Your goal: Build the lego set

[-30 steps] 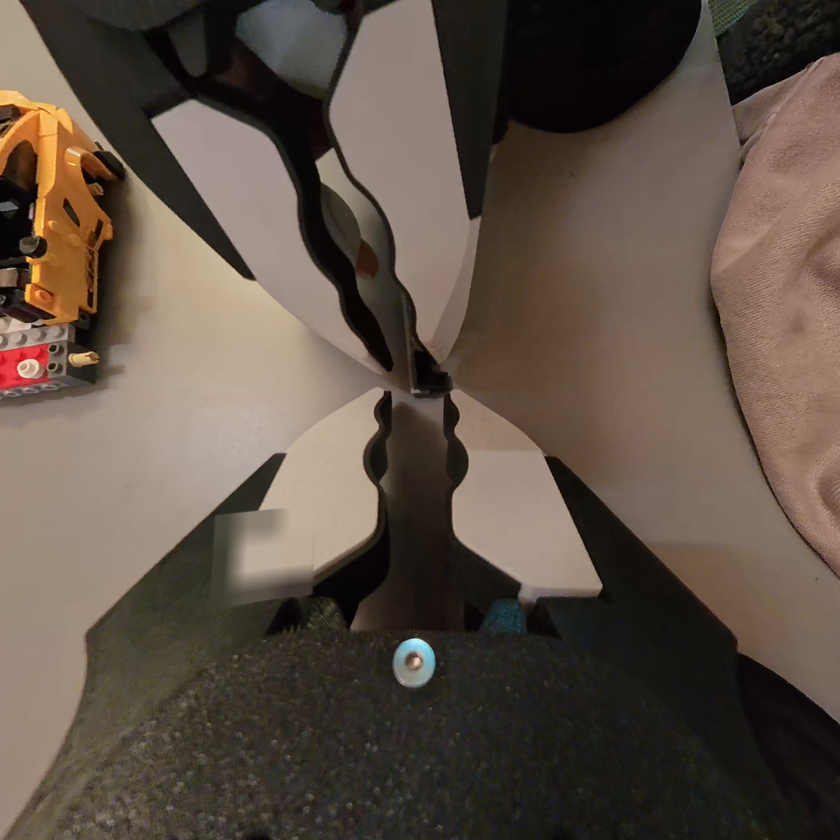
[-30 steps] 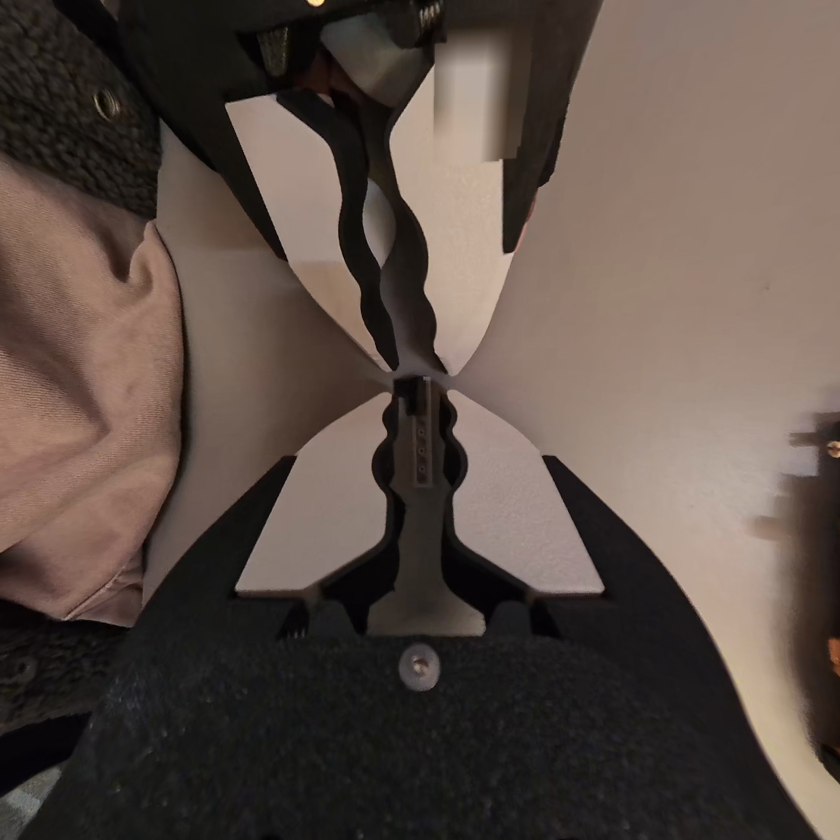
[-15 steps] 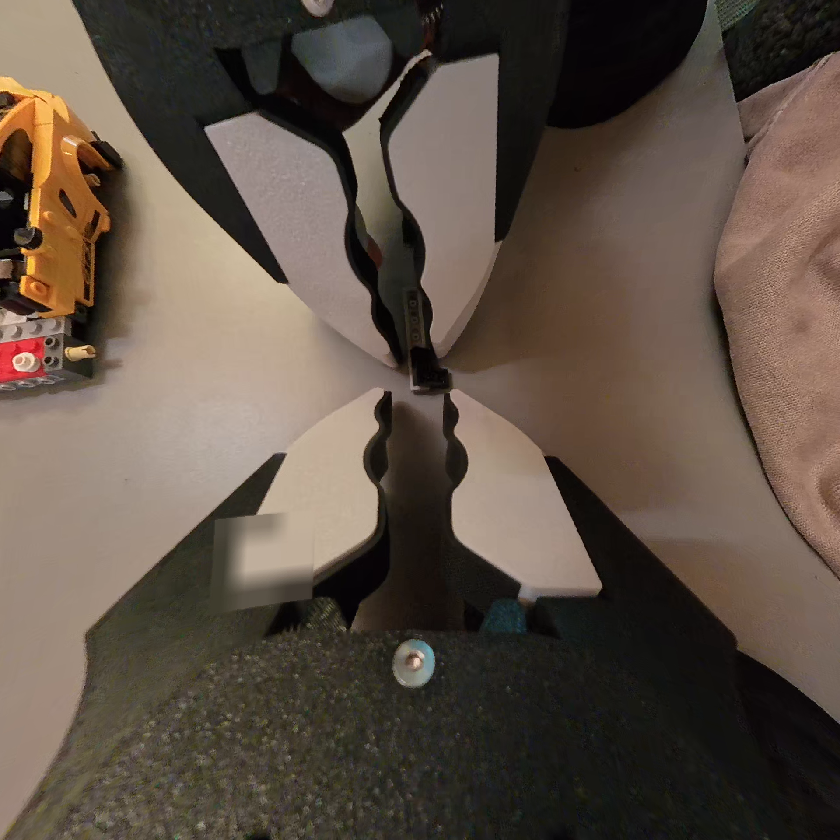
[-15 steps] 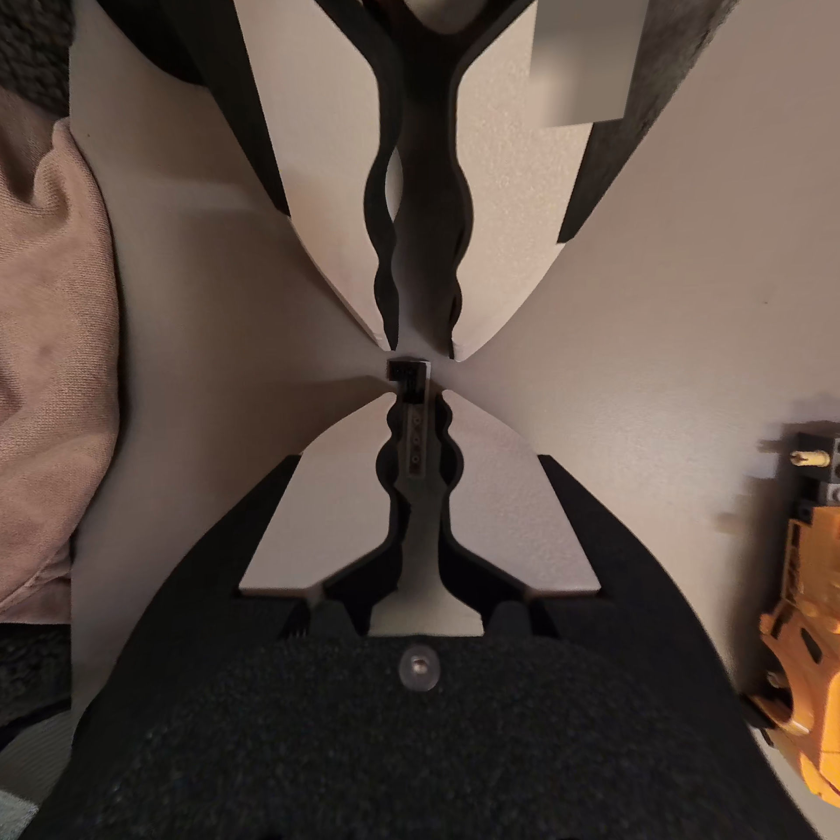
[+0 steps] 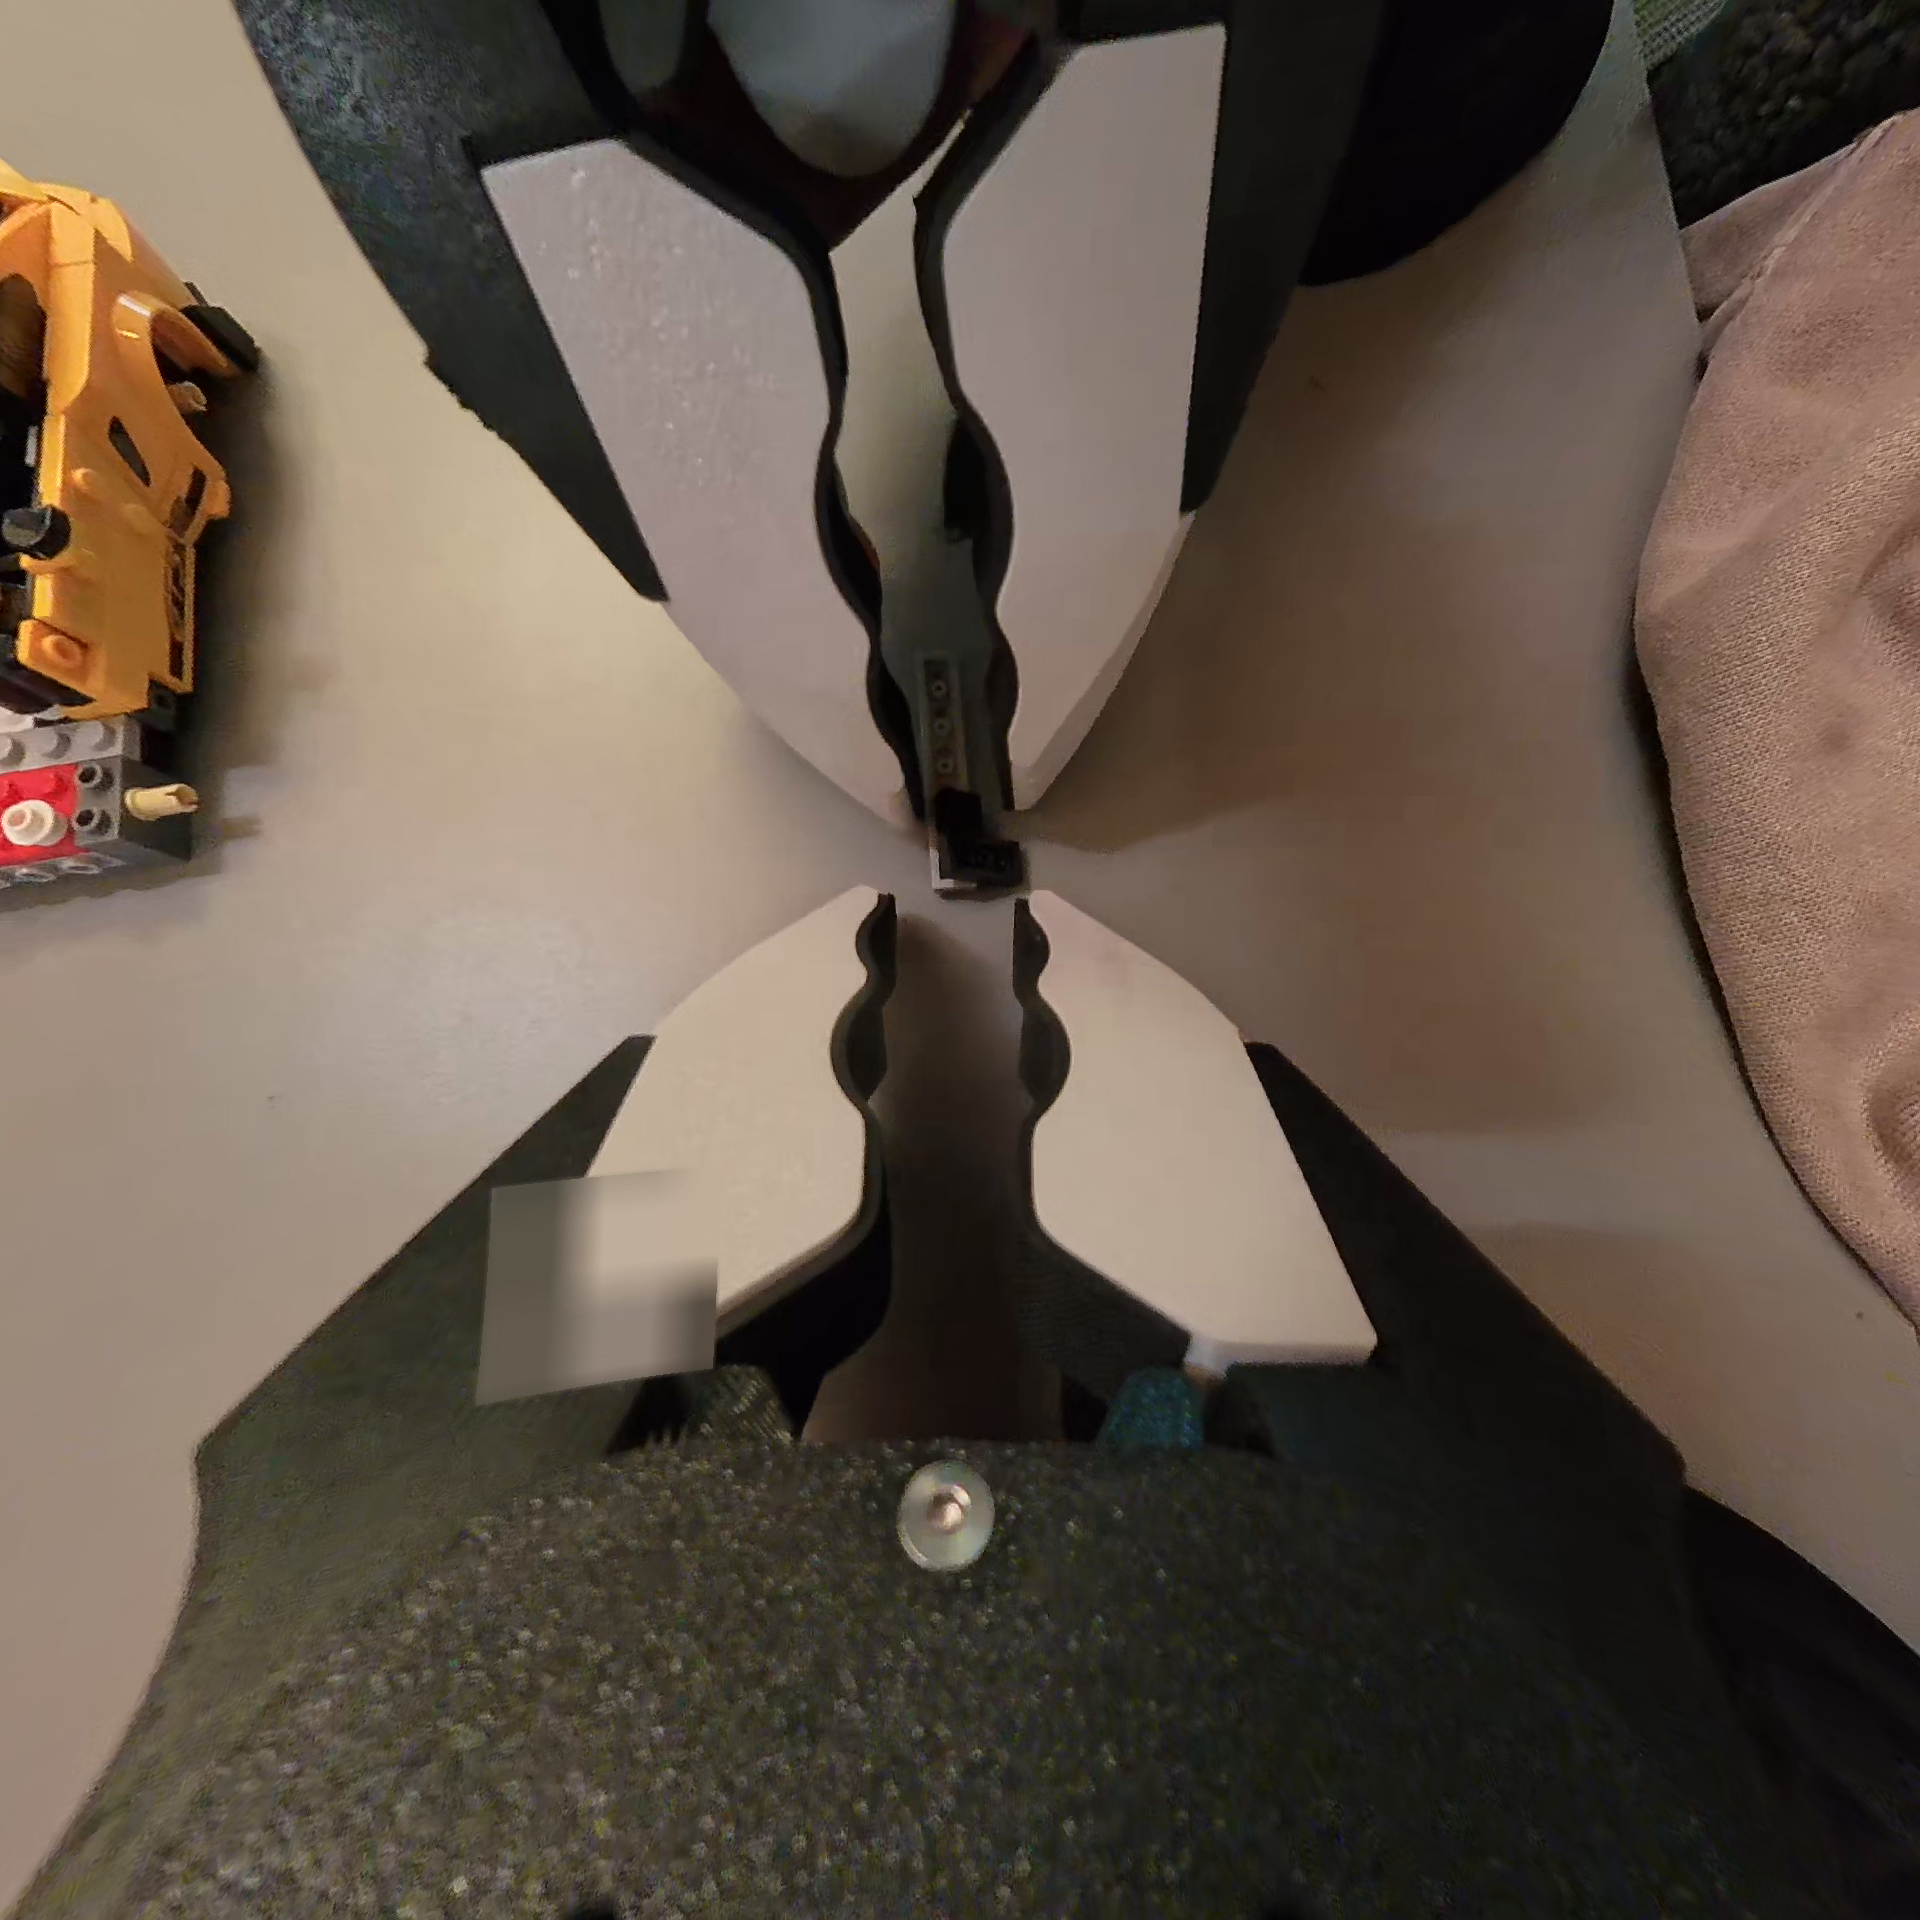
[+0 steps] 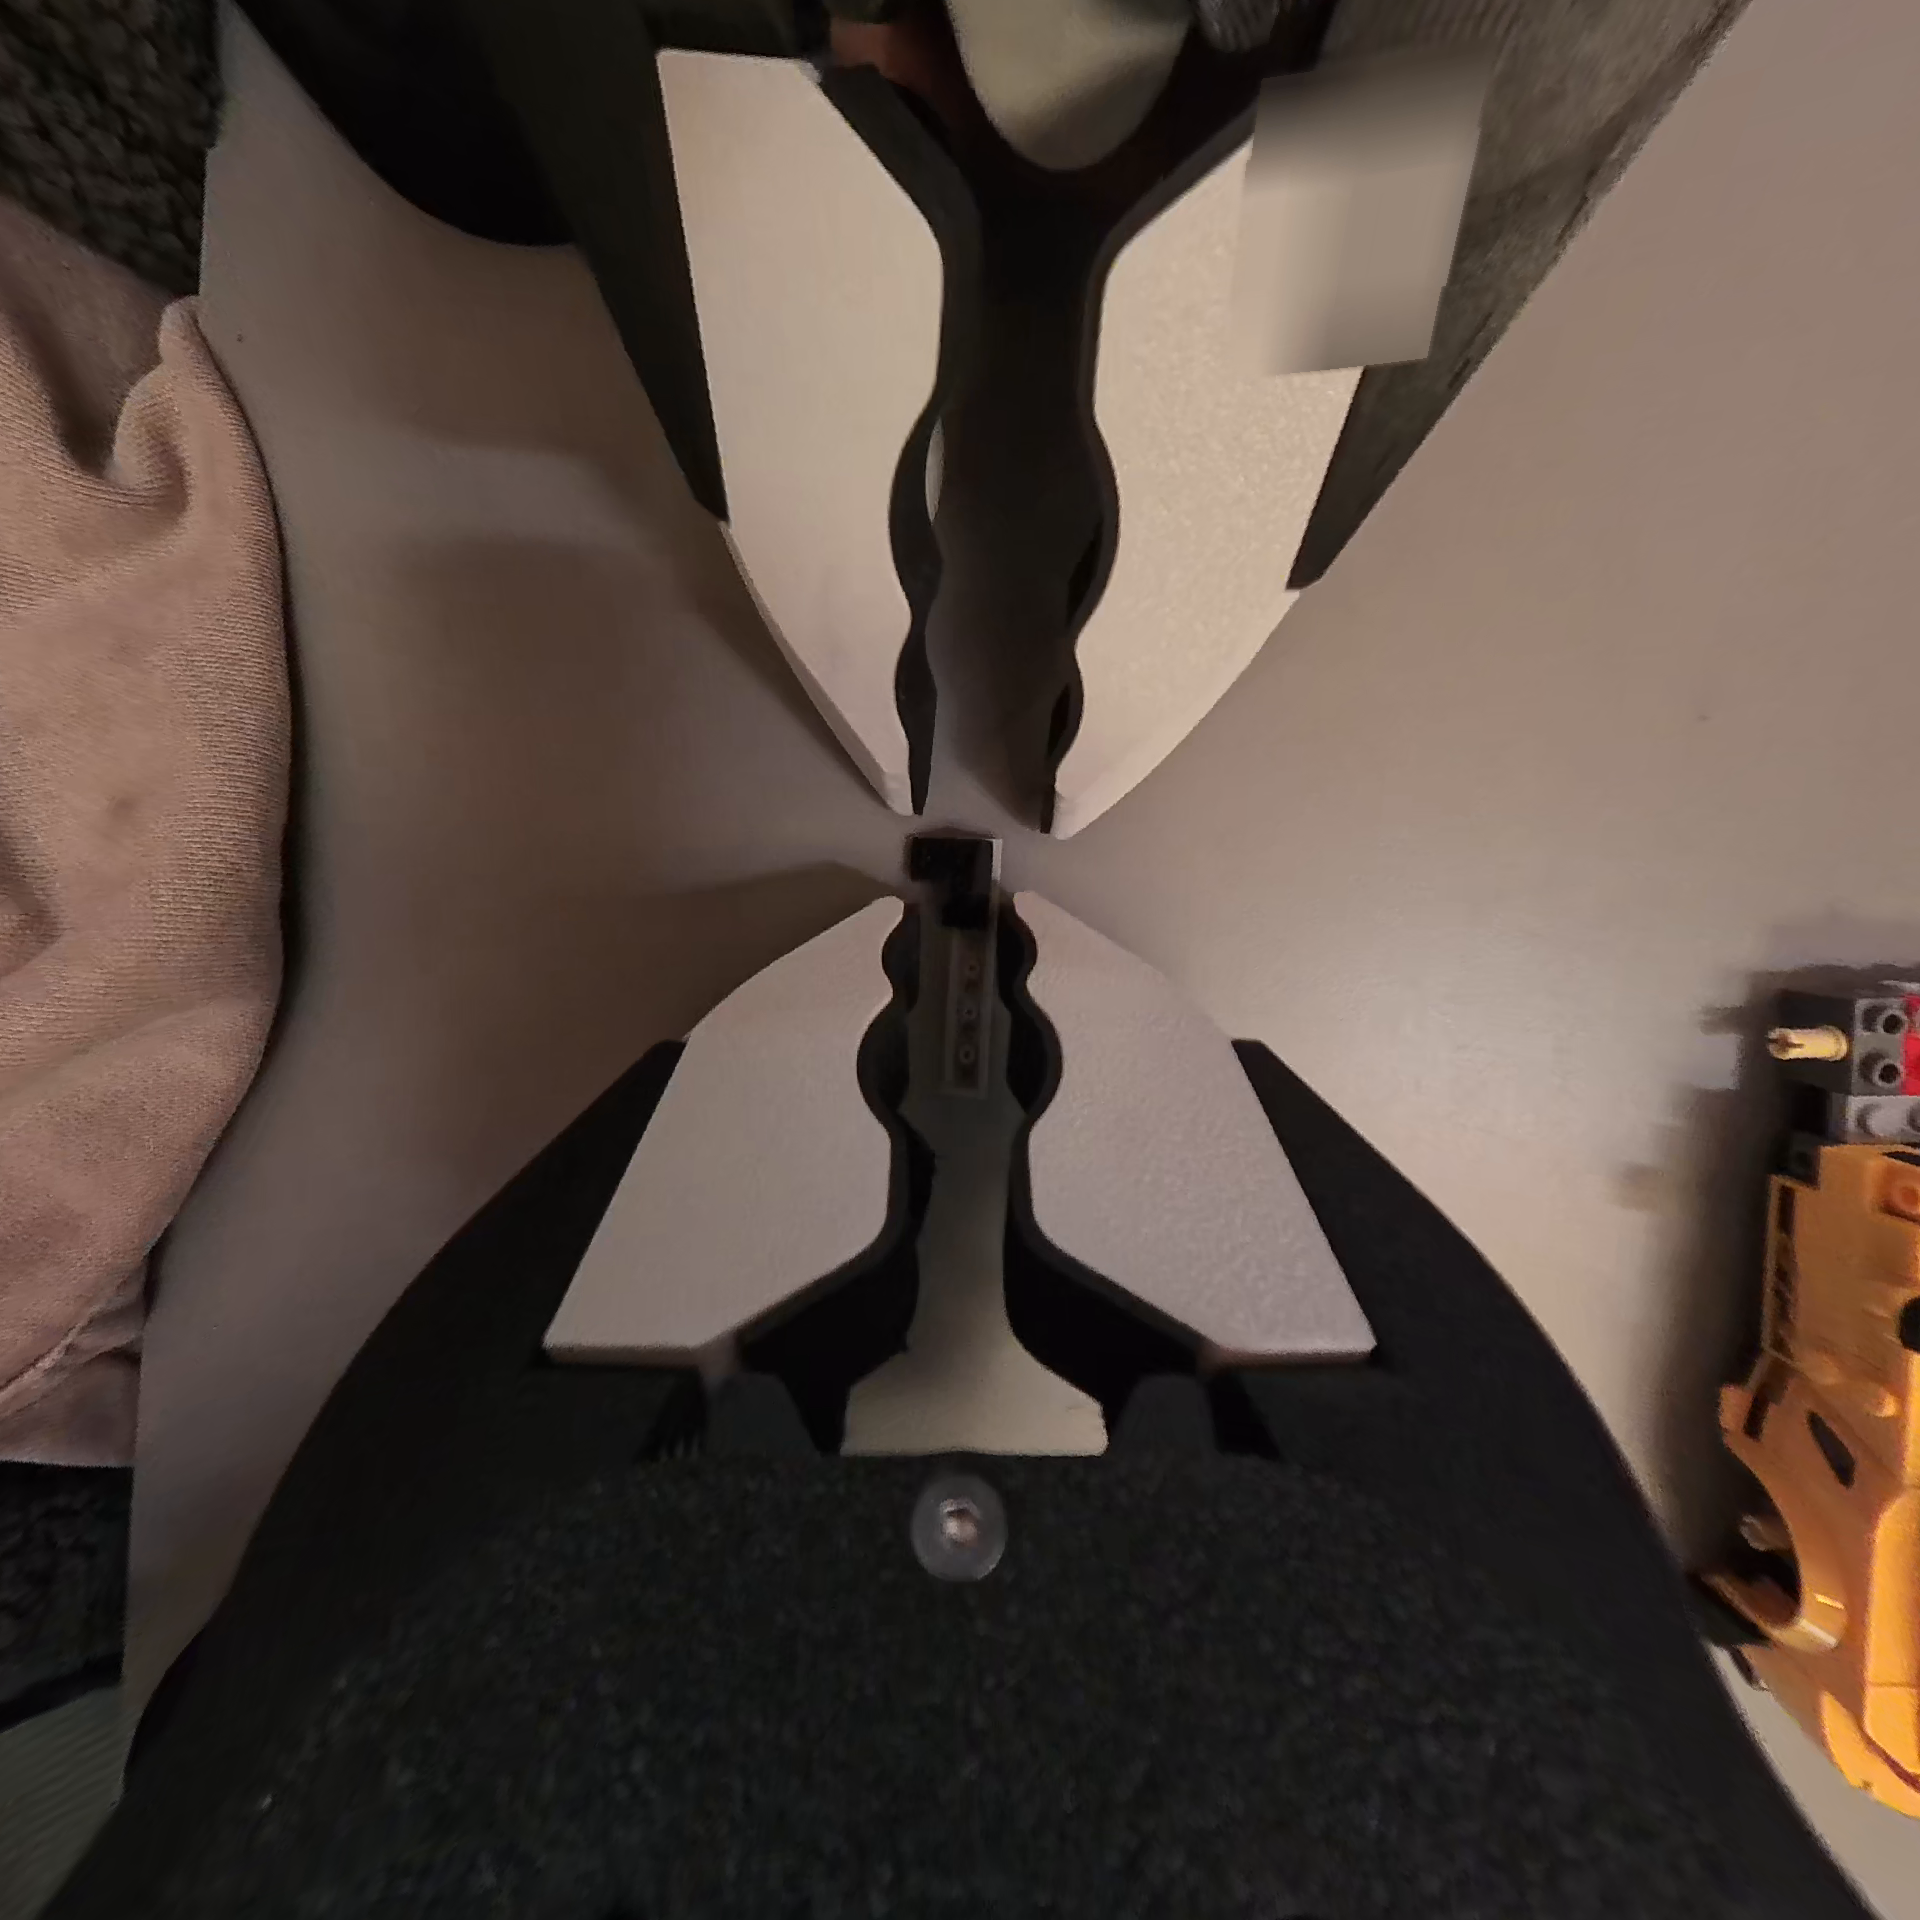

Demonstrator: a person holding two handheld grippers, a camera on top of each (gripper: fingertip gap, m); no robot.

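Note:
My right gripper (image 6: 961, 904) is shut on a thin grey lego plate (image 6: 966, 1003) with a small black piece (image 6: 940, 860) at its far end. My left gripper (image 5: 953, 914) is open and empty, facing the right gripper (image 5: 961, 810) tip to tip just above the white table. The black piece (image 5: 975, 857) sits just in front of the left fingertips, outside the gap. In the right wrist view the left gripper (image 6: 984, 816) shows at the top with its jaws apart. A partly built yellow lego car (image 5: 99, 468) lies on the table to the side, also in the right wrist view (image 6: 1860, 1455).
A beige cloth (image 5: 1808, 727) lies along one table edge, also seen in the right wrist view (image 6: 104, 831). The car has a grey and red brick base (image 5: 73, 821) with a tan pin sticking out. Dark textured fabric (image 6: 94, 114) borders the table corner. My left and right fingertips are right by each other.
The right gripper has swung from a tilt to face the left gripper straight on, still holding the plate. The car has come into sharper view on the right wrist side.

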